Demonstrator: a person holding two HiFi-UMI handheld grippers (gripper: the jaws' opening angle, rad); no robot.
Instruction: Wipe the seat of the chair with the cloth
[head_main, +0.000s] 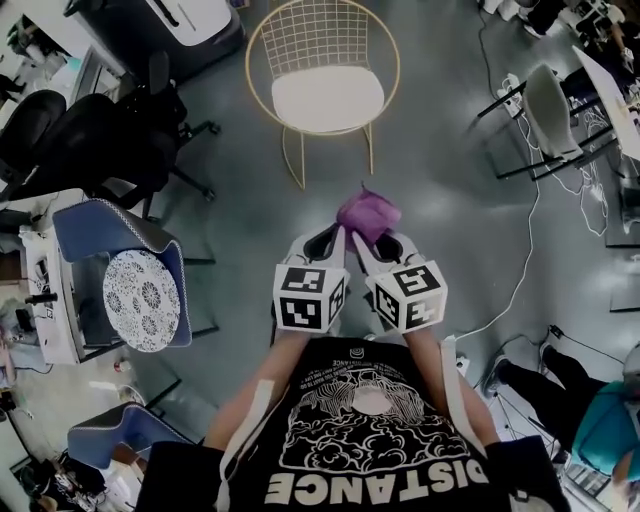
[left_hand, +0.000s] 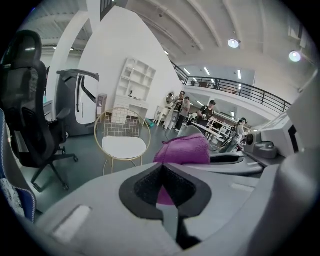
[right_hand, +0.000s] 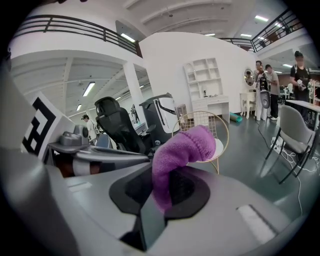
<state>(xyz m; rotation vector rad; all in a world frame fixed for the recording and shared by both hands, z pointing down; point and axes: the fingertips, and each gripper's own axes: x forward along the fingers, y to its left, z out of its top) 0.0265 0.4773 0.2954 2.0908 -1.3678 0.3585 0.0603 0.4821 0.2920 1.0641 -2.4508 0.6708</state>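
Observation:
A gold wire chair (head_main: 322, 60) with a white seat (head_main: 327, 97) stands on the floor ahead of me, an arm's reach beyond both grippers. It also shows in the left gripper view as the chair (left_hand: 122, 142) and behind the cloth as the chair (right_hand: 202, 120). My right gripper (head_main: 378, 240) (right_hand: 167, 182) is shut on a purple cloth (head_main: 368, 214) (right_hand: 182, 150), which bulges up out of the jaws. My left gripper (head_main: 325, 242) (left_hand: 162, 175) is beside it, jaws together; the cloth (left_hand: 184, 150) lies just to its right and shows through the pad notch.
A black office chair (head_main: 95, 140) stands at the left, with a blue chair carrying a patterned cushion (head_main: 142, 298) nearer. A grey chair (head_main: 550, 108) and floor cables (head_main: 520, 270) are at the right. A seated person (head_main: 610, 430) is at lower right. People stand far off (right_hand: 267, 85).

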